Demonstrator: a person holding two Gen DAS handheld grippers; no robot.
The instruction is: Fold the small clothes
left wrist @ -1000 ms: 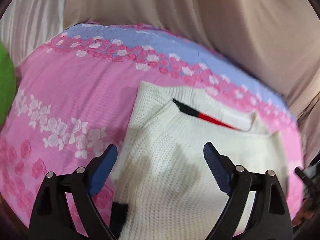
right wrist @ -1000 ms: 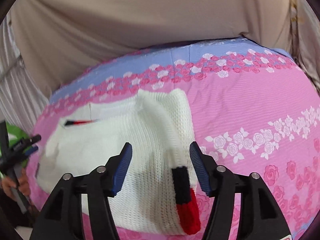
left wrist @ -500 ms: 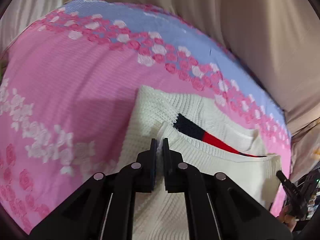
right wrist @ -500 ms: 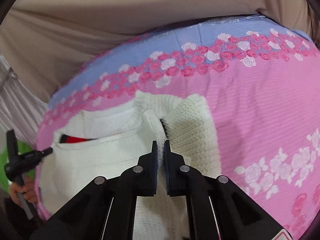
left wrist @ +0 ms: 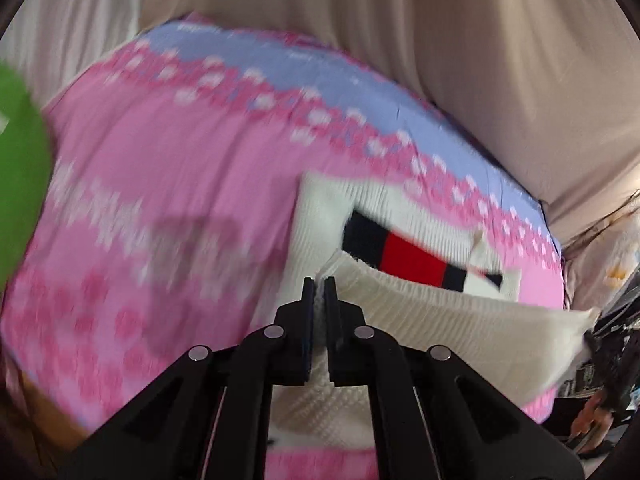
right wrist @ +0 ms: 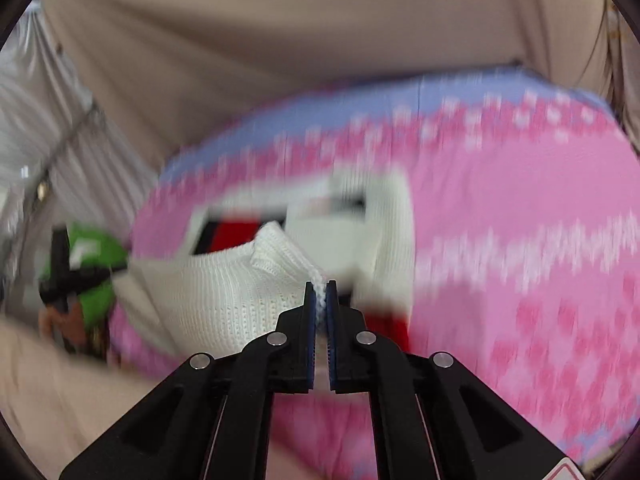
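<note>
A small white knit sweater (left wrist: 432, 312) with a navy and red stripe (left wrist: 412, 256) lies on the pink floral bedsheet (left wrist: 180, 208). My left gripper (left wrist: 319, 285) is shut on the left corner of its upper layer, lifted off the bed. My right gripper (right wrist: 320, 289) is shut on the right corner of the same layer (right wrist: 240, 280). The lifted edge stretches between them, and the stripe (right wrist: 232, 234) and the lower layer (right wrist: 392, 220) show beneath. Both views are motion-blurred.
Beige curtain fabric (left wrist: 460, 40) hangs behind the bed. A green object (left wrist: 18, 148) sits at the left edge of the left view. In the right view the left gripper and hand (right wrist: 64, 280) show at the left, by the bed's edge.
Both grippers went from open over the sweater to shut on its upper layer's corners. Since then they have lifted that layer and pulled back, uncovering more of the stripe.
</note>
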